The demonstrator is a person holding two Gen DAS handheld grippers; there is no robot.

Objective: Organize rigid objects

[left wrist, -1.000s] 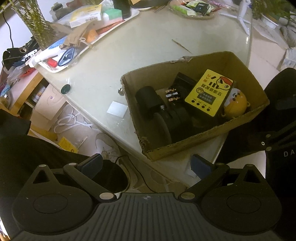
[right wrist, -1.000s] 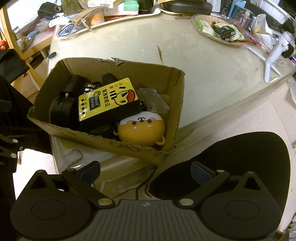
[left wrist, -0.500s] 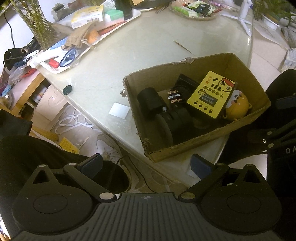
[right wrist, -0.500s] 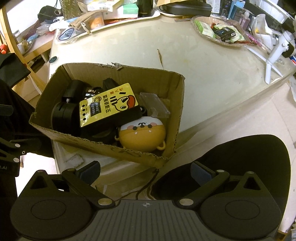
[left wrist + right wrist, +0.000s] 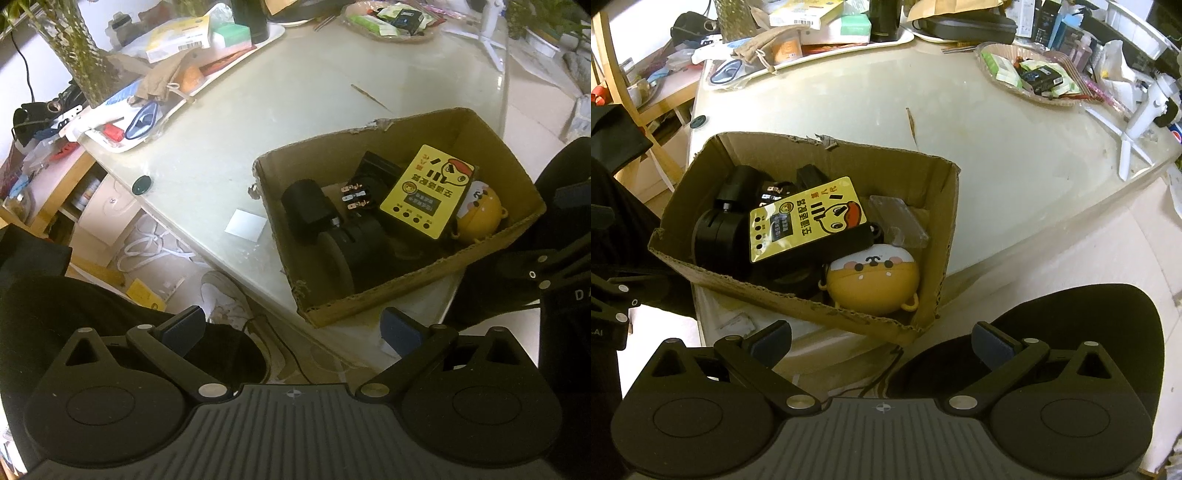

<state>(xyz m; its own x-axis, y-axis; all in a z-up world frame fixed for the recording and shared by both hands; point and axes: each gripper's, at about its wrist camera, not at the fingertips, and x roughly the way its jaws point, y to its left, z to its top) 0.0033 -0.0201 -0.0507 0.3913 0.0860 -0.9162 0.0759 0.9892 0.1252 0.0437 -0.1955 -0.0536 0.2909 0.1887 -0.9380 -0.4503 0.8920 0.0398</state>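
Observation:
A torn cardboard box [image 5: 325,147] [image 5: 827,155] sits at the near edge of a pale glass table [image 5: 280,92]. Inside lie a yellow cartoon card [image 5: 428,195] [image 5: 809,218], a round orange-and-white toy [image 5: 480,214] [image 5: 875,280], black caster-like parts [image 5: 314,210] [image 5: 720,229], a black switch with metal prongs [image 5: 354,192] and a clear plastic case [image 5: 897,221]. My left gripper [image 5: 291,328] hovers open below the box's near-left corner. My right gripper [image 5: 882,339] hovers open below the box's near-right corner. Neither holds anything.
A cluttered white tray [image 5: 177,85] [image 5: 812,48] lies at the table's back left. A dish of packets [image 5: 391,18] [image 5: 1030,74] and a white tripod [image 5: 1137,122] stand at the back right. A dark round cap [image 5: 142,184] and white paper [image 5: 245,225] lie left of the box.
Both wrist views have shifted slightly, so the box sits a little higher and farther in each. Both grippers stay open; the box's contents have not moved.

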